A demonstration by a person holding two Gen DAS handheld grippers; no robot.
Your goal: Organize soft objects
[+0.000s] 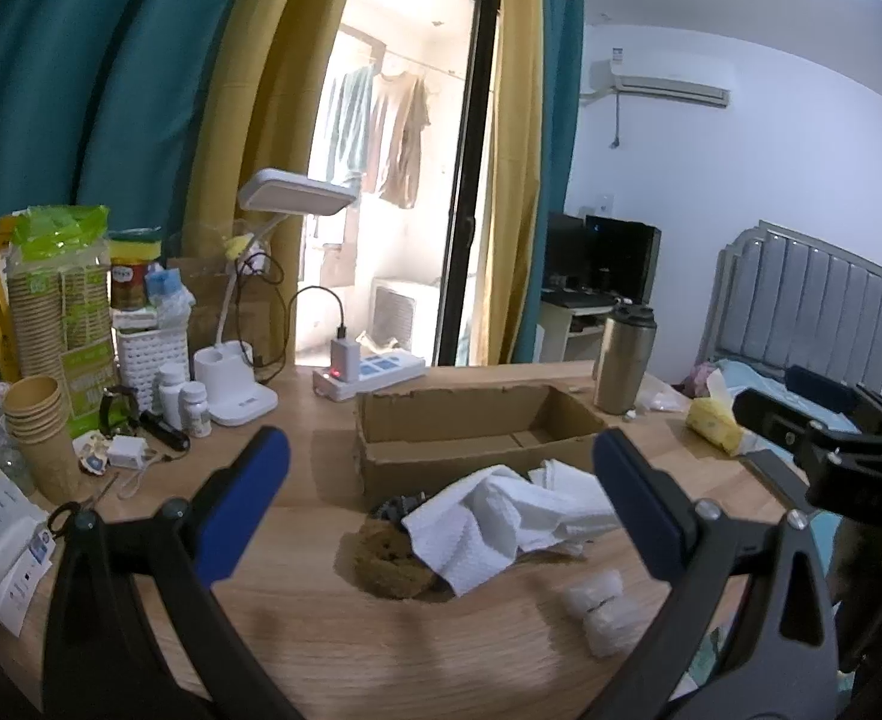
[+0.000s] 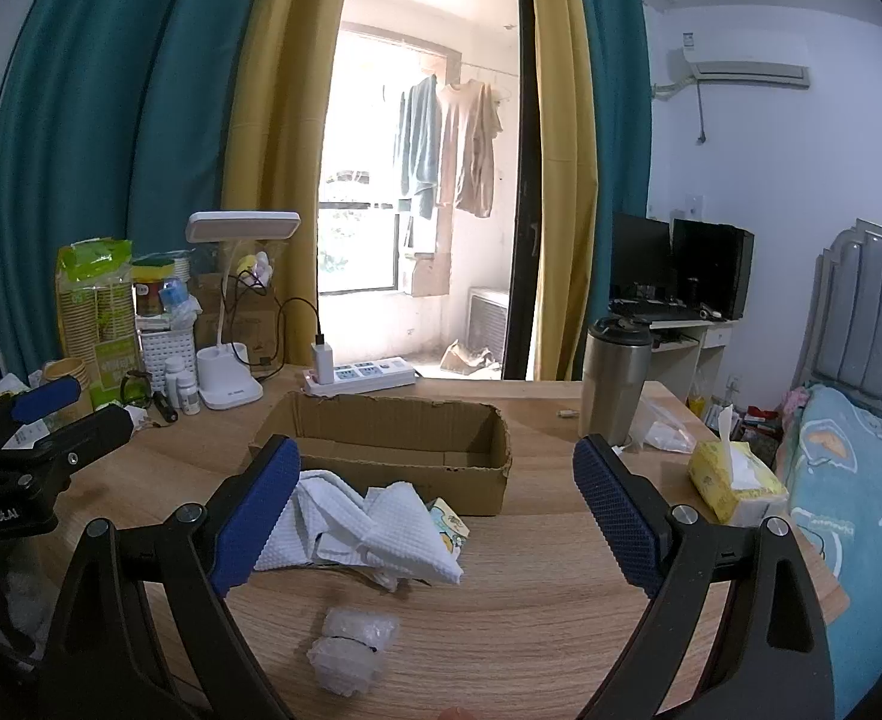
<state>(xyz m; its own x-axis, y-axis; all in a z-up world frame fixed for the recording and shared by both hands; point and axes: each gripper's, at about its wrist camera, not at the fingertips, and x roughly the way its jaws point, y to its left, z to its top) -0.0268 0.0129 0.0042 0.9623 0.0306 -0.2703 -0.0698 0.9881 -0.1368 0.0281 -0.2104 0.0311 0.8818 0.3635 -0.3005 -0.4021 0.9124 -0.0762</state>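
White cloth [image 2: 375,531] crumpled over brown sponge [image 1: 390,567] — before open cardboard box [image 2: 393,450]; bubble-wrap wad [image 2: 351,651] nearer.

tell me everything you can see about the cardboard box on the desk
The cardboard box is a shallow, long, open-topped tray of plain brown corrugated board with ragged, torn top edges. It sits flat and upright on the wooden desk, and nothing shows inside it. The crumpled white cloth lies against its near wall, the white power strip sits just behind it, and the steel tumbler stands off its right end. Neither hand-held gripper touches it.
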